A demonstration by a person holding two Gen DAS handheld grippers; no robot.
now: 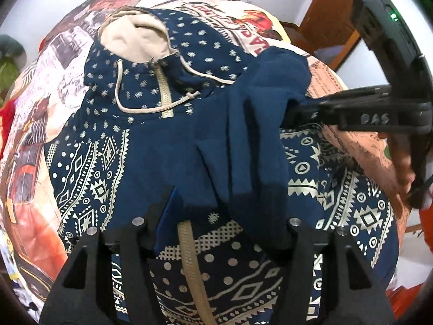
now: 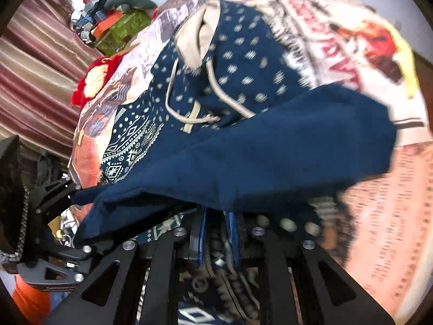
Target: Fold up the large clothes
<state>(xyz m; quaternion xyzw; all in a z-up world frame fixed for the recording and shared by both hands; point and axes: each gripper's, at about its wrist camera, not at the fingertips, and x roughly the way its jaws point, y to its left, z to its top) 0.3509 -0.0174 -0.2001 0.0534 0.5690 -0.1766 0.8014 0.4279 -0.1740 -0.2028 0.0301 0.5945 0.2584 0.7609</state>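
A navy hoodie (image 1: 113,146) with cream patterns lies face up on the bed, hood (image 1: 130,38) at the far end, zip down its middle. One plain navy sleeve (image 1: 259,124) is lifted across its chest. My right gripper (image 1: 295,108) comes in from the right, shut on that sleeve. In the right wrist view its blue pads (image 2: 201,238) pinch the sleeve (image 2: 257,149) close together. My left gripper (image 1: 216,214) stands open low over the hoodie's front; the sleeve's end hangs loose between its jaws and hides one finger. From the right wrist view, the left gripper (image 2: 73,219) is spread around the cuff.
A printed bedsheet (image 1: 35,140) covers the bed. Striped curtains (image 2: 35,62), a green box (image 2: 121,29) with clutter and a red cloth (image 2: 92,81) sit beyond the bed's far side. A wooden door frame (image 1: 338,13) stands at the back. A hand (image 1: 400,159) holds the right gripper.
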